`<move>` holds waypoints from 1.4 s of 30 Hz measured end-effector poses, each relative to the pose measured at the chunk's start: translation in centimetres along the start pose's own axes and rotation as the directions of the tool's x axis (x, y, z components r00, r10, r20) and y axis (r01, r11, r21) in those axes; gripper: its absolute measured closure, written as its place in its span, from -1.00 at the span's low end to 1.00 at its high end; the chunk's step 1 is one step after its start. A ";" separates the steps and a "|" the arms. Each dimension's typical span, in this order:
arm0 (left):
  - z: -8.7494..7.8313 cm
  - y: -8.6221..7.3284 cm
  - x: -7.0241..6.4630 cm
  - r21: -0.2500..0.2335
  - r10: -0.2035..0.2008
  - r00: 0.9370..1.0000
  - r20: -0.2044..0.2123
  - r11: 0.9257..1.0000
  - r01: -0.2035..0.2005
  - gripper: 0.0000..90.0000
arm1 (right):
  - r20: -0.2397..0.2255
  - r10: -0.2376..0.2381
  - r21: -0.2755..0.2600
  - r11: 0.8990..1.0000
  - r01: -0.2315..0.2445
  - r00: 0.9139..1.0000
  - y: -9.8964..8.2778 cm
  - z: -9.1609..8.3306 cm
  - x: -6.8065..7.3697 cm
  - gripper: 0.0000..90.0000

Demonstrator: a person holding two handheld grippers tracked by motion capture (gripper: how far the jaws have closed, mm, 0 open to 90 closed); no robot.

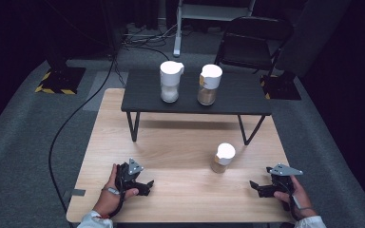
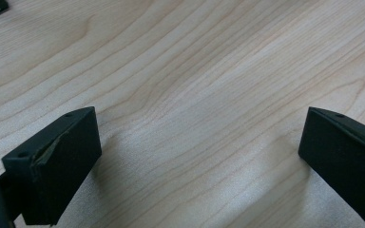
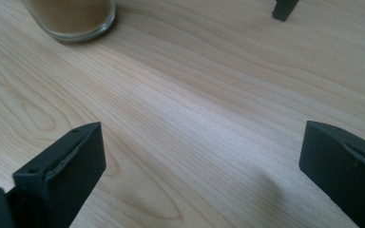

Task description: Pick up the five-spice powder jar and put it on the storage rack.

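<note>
A small glass jar (image 1: 224, 157) with a white lid and brown contents stands on the wooden table (image 1: 180, 142), right of centre. Its base appears at the top left of the right gripper view as the jar (image 3: 71, 16). My left gripper (image 1: 147, 185) rests low at the front left, held in a hand and pointing right. In its own view the left gripper (image 2: 199, 161) stands open over bare wood. My right gripper (image 1: 255, 187) sits at the front right, pointing left, a little short of the jar. The right gripper (image 3: 202, 171) is open with nothing between its jaws.
A low black shelf (image 1: 237, 97) stands across the back of the table on thin legs. It carries a tall jar of white contents (image 1: 169, 81) and a jar of brown contents (image 1: 209, 84). One shelf foot (image 3: 284, 8) is ahead of the right gripper. A folding chair (image 1: 252, 42) stands behind.
</note>
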State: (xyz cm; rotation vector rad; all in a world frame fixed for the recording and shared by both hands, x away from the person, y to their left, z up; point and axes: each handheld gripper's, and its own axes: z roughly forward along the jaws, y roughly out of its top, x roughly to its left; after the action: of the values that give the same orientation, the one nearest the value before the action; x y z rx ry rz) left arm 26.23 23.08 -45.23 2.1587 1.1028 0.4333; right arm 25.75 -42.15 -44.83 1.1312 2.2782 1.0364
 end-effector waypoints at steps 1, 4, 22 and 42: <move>0.0 0.0 0.0 0.000 0.000 1.000 0.000 1.000 0.000 -1.00 | -0.002 0.003 -0.003 1.000 -0.003 1.000 0.0 -0.1 0.0 -0.97; 0.0 0.0 0.0 0.000 0.000 1.000 0.000 1.000 0.000 -1.00 | -0.017 0.010 -0.016 1.000 -0.011 1.000 0.1 -0.2 0.0 -0.97; 0.0 0.0 0.0 0.000 0.000 1.000 0.000 1.000 0.000 -1.00 | -0.035 -0.018 -0.092 0.996 0.015 0.999 0.1 -0.8 0.8 -0.97; 0.0 0.0 0.0 0.000 0.000 1.000 0.000 1.000 0.000 -1.00 | -0.066 -0.071 -0.147 0.987 0.061 0.995 1.2 0.2 1.9 -0.97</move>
State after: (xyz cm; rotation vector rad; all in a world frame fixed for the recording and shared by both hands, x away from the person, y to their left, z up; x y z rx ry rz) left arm 26.23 23.08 -45.23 2.1585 1.1031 0.4328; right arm 25.32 -40.07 -44.08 0.9682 2.2372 1.2119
